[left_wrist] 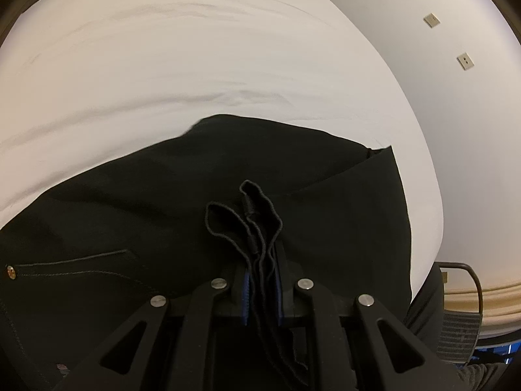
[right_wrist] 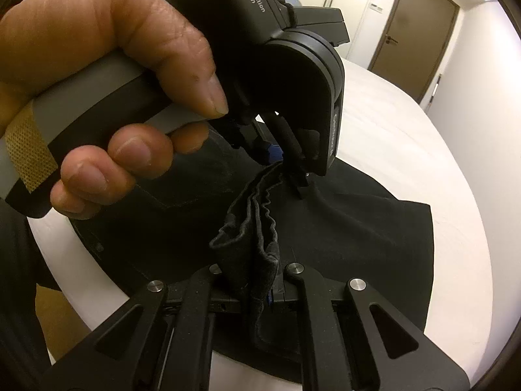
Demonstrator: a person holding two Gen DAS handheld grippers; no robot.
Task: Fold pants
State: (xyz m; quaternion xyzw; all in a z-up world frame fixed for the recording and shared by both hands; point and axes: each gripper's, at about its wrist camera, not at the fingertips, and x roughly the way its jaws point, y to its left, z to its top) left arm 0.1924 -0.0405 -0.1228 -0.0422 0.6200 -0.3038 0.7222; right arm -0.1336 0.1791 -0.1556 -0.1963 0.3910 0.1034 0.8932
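- Pants (left_wrist: 136,215) spread flat on the bed (left_wrist: 162,65), reaching its near edge and its right edge.
- Bunched hem of the pants (left_wrist: 257,215) raised above the flat part, pinched in the left gripper (left_wrist: 262,290).
- Same bunch (right_wrist: 250,228) also pinched in the right gripper (right_wrist: 257,280), directly before the left one (right_wrist: 276,159).
- Hand (right_wrist: 107,75) wrapped around the left gripper's handle, above the bed's left edge.
- Door (right_wrist: 413,36) behind the bed's far right corner.
- Chair (left_wrist: 462,312) beside the bed's right edge.
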